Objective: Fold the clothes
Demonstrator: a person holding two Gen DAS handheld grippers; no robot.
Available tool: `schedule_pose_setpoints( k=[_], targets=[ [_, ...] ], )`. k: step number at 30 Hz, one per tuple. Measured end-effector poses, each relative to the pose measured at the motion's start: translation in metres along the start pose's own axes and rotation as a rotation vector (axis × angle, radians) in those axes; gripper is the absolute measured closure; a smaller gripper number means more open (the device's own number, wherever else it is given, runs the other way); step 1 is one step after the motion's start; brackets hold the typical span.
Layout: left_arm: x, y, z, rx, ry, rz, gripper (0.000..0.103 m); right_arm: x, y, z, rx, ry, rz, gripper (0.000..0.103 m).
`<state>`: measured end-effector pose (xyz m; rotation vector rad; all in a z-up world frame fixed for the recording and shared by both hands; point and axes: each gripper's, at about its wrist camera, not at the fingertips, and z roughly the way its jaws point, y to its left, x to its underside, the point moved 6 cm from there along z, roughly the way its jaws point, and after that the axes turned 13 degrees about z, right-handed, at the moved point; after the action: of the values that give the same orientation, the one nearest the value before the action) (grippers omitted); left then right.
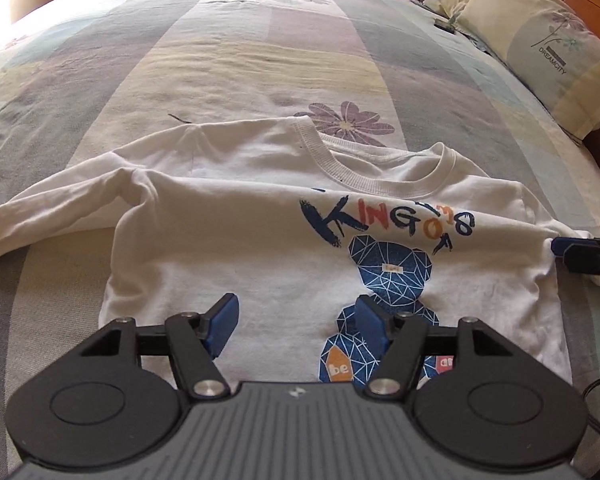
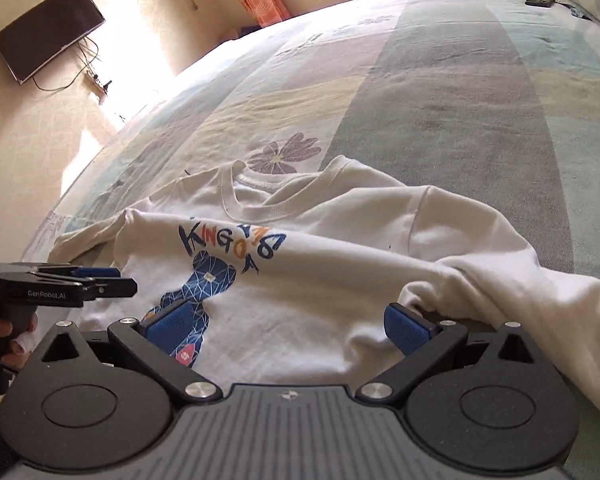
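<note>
The left claw hangs low over the lower front of a white long-sleeved T-shirt, its blue pads spread wide with nothing between them, a stance that looks meant for reaching a hem or a side edge rather than carrying cloth. The right claw is likewise spread wide and empty, set at the shirt's own right side where a sleeve lies bunched over the body; its right pad sits just beside that heap, touching or nearly so, which I judge puts it within easy reach of the sleeve. The shirt lies face up on the bed, neckline away from the claws, the "KING" lettering and blue bear print showing. One sleeve trails out flat toward the left edge of the left wrist view; the other is rumpled across the chest, so the garment is neither spread smooth nor squarely folded, and whether that sleeve was laid in as a fold or merely fell there cannot be told. Around it: a pillow by the wooden headboard and a small dark object near it, both well apart from the shirt. A television hangs on the wall with cables below. Nothing blocks the claws except the sleeve heap itself.
</note>
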<state>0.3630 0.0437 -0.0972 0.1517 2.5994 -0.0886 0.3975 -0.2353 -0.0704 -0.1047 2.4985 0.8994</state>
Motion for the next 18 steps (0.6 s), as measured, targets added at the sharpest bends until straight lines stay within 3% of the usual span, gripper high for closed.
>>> schedule_pose_setpoints(
  k=[2, 4, 6, 12, 15, 18],
  targets=[
    [0.003, 0.000, 0.007, 0.012, 0.007, -0.008, 0.038, -0.018, -0.003, -0.004, -0.039, -0.036, 0.034, 0.001],
    [0.005, -0.001, 0.008, 0.025, -0.004, -0.002, 0.024, -0.032, -0.007, -0.009, -0.070, -0.057, 0.055, 0.003],
    [0.007, -0.002, 0.009, 0.038, -0.016, 0.003, 0.024, -0.045, -0.013, -0.012, -0.072, -0.073, 0.060, 0.013],
    [0.001, -0.003, 0.004, 0.084, -0.060, 0.059, 0.024, -0.095, -0.009, 0.019, 0.032, -0.078, -0.101, 0.041],
    [-0.006, 0.000, 0.001, 0.102, -0.080, 0.117, 0.024, -0.114, -0.009, 0.047, 0.082, -0.051, -0.153, 0.045],
    [-0.005, 0.013, 0.004, 0.111, -0.074, 0.111, 0.024, -0.116, -0.013, 0.087, 0.135, 0.017, -0.200, 0.047]
  ],
)
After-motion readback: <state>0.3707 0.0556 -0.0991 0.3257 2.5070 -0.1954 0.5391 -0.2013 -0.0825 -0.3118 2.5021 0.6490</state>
